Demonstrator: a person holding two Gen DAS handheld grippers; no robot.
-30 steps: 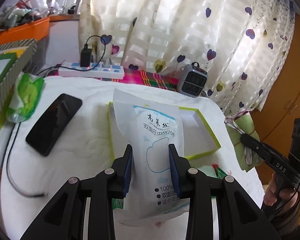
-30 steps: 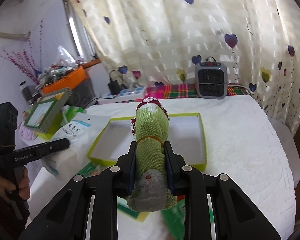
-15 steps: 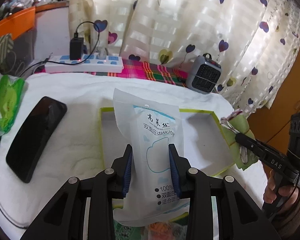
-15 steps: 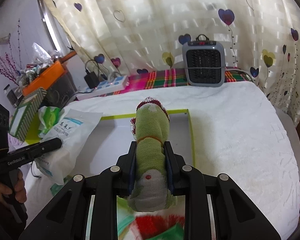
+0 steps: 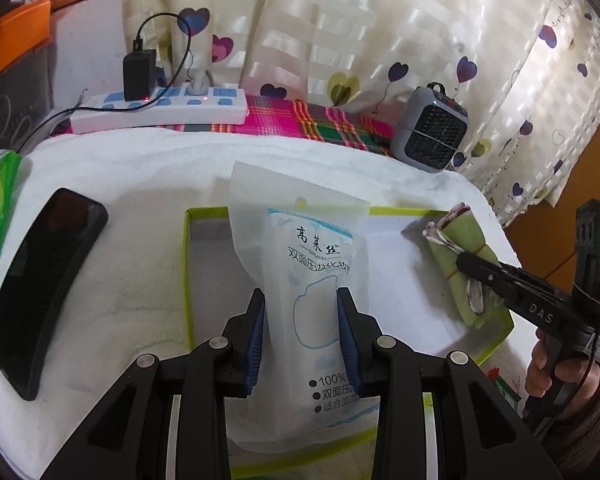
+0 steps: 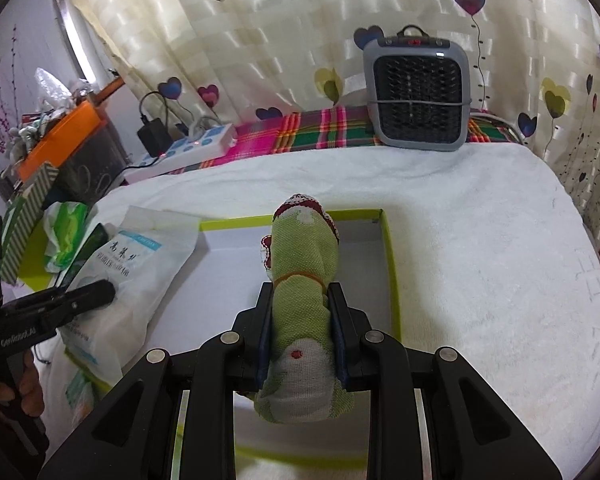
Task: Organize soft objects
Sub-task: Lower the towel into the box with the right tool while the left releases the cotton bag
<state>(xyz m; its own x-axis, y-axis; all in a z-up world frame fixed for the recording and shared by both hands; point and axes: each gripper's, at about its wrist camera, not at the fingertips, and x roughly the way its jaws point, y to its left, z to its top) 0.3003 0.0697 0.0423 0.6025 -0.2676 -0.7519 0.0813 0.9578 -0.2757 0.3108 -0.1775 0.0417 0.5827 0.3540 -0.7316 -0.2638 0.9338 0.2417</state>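
Left gripper [image 5: 300, 336] is clamped on the cotton pad pouch [image 5: 320, 280]: light, floppy, slick film, so grip mid-body as now, not the flat top seal. Right gripper [image 6: 300, 328] pinches the rolled green sock [image 6: 304, 272]: soft, compressible, grippy knit, held at its waist. Both hang over the green-rimmed shallow box [image 5: 187, 264], pouch at its 9 o'clock side, sock at 3. Visible box floor looks bare.

Black phone [image 5: 44, 284] lying on the white towel [image 5: 140, 168], power strip [image 5: 160, 110] and grey heater [image 6: 418, 94] sitting beside heart-print curtain [image 6: 280, 32].
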